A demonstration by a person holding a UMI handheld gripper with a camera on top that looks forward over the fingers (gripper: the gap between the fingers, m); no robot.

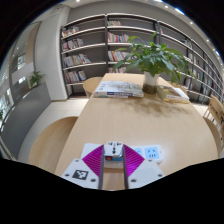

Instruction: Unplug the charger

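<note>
A small white charger block with a red mark on its face sits between my fingers on the wooden table. It fills the gap between the two magenta pads, and both pads touch its sides. My gripper is shut on it, low over the near edge of the table. A white socket piece with blue marks lies just to the right of the right finger. I cannot see the plug pins or a cable.
A potted green plant stands at the far end of the table, with a stack of papers or magazines to its left. Bookshelves line the back wall. A chair stands at the right.
</note>
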